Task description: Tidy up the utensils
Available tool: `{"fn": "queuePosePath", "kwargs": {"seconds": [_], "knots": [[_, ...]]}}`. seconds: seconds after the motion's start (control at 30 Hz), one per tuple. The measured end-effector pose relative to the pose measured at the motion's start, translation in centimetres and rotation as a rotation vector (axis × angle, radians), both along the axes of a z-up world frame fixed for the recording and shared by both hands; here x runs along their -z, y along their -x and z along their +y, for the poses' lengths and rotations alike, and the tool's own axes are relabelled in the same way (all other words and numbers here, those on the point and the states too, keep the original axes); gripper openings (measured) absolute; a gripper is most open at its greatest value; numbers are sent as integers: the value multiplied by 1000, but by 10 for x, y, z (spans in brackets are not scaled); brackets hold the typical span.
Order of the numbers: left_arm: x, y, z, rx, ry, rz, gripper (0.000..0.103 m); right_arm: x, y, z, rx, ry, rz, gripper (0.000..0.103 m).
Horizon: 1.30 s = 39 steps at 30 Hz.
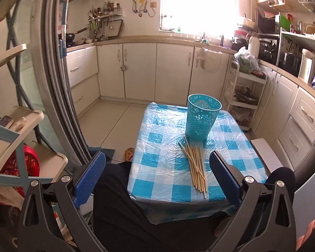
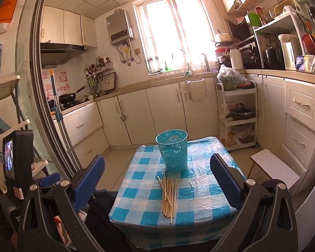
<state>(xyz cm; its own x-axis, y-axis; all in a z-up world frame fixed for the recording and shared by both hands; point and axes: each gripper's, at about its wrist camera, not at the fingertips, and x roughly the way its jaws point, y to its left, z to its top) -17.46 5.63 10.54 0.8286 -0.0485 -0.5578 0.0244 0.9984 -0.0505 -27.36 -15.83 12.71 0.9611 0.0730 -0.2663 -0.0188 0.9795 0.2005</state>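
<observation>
A bundle of several wooden chopsticks (image 1: pixel 195 166) lies flat on the blue-and-white checked table (image 1: pixel 157 161), just in front of an upright teal plastic basket (image 1: pixel 202 116). My left gripper (image 1: pixel 157 176) is open and empty, held back from the table's near edge, its blue pads (image 1: pixel 90 176) wide apart. In the right wrist view the chopsticks (image 2: pixel 169 197) lie before the basket (image 2: pixel 173 150) on the table (image 2: pixel 203 195). My right gripper (image 2: pixel 157 180) is open and empty, also short of the table.
A white rolling cart (image 2: pixel 238 115) stands right of the table. A white stool (image 2: pixel 274 168) sits at the table's right side. Cabinets (image 1: pixel 140 71) line the far wall. A shelf rack (image 1: pixel 21 130) and door frame (image 1: pixel 56 84) stand left. My dark-clothed legs (image 1: pixel 115 199) are below.
</observation>
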Motion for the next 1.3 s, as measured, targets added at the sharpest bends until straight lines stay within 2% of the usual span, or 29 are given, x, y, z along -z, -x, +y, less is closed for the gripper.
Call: {"fn": "queuePosePath", "kwargs": {"seconds": [0.2, 0.5, 1.3], "knots": [[-15, 24, 8, -4, 6, -62, 95, -3, 21, 10, -22, 34, -56, 96], [-26, 42, 7, -3, 10, -100, 95, -7, 36, 14, -22, 46, -92, 96], [-37, 54, 3, -6, 1, -129, 95, -18, 44, 21, -41, 65, -101, 96]]}}
